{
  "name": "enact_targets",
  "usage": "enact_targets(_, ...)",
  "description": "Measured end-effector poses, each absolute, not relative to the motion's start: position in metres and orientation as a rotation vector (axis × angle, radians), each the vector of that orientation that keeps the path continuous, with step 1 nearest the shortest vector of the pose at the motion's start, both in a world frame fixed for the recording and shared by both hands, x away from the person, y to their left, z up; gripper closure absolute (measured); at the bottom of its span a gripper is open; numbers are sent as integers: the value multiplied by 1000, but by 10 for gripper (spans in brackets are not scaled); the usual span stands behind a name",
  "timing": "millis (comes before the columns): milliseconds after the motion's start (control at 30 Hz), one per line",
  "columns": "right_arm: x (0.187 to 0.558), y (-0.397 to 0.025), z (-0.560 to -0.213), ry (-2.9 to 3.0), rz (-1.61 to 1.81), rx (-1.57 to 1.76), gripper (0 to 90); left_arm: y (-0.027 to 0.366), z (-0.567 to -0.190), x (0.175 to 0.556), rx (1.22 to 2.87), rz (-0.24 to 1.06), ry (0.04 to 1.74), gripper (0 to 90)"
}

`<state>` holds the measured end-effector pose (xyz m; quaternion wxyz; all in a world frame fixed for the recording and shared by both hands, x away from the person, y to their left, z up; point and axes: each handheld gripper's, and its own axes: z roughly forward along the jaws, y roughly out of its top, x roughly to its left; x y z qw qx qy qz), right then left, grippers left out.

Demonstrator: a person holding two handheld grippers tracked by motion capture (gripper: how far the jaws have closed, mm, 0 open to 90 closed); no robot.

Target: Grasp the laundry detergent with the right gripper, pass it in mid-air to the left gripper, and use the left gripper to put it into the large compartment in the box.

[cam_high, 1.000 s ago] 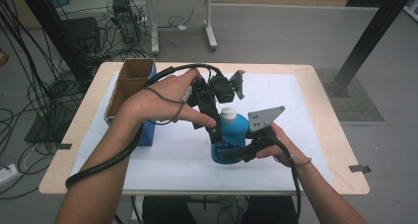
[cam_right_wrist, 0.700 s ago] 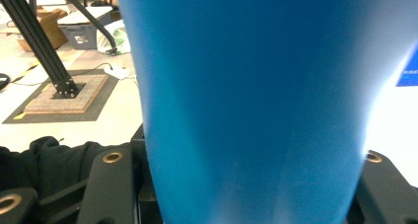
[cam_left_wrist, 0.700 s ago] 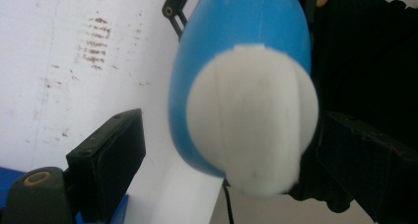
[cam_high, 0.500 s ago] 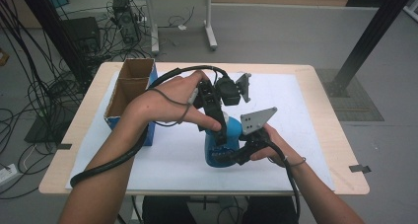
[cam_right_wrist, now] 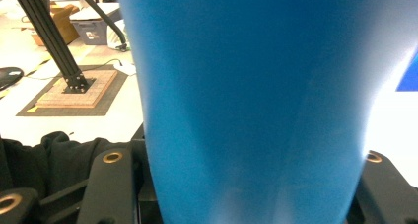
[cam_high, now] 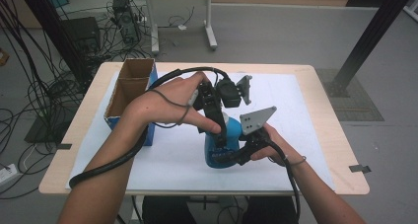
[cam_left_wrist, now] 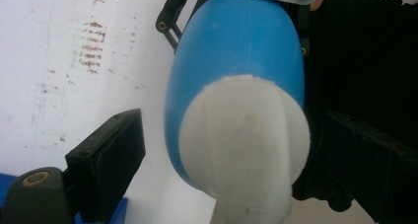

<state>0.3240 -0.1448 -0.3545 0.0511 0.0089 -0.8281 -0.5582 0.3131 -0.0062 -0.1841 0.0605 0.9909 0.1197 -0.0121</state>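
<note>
A blue bottle [cam_high: 227,146] with a white cap [cam_left_wrist: 241,150] stands on the white mat. My right gripper [cam_high: 235,157] is shut on the bottle's lower body from the near right, and the blue wall [cam_right_wrist: 256,95] sits between its jaws. My left gripper [cam_high: 217,131] comes down from above and is open. Its jaws stand on either side of the cap, with a clear gap at the left jaw. In the left gripper view the left gripper [cam_left_wrist: 236,165] looks straight down on the cap.
An open cardboard box [cam_high: 129,88] with blue sides stands at the left of the mat [cam_high: 296,130]. Cables trail from both grippers across the table. Beyond the table's far edge are a desk frame, a black post and floor cables.
The bottle and both grippers have shifted slightly left and nearer. My left gripper has come down over the cap, which now hides under it in the high view.
</note>
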Motion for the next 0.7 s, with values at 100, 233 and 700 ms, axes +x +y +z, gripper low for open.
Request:
enact_targets(100,324,-145,-354,-2521,-1699,27,410,-6,-184,313,2999,-44,361,110)
enact_targets(233,323,-145,-355,-2514,-1709,23,409,-7,-185,312,3003,-36,360,109)
enact_targets(700,323,-144,-358,-2503,-1707,-6,409,-4,-186,312,2996,-39,366,109)
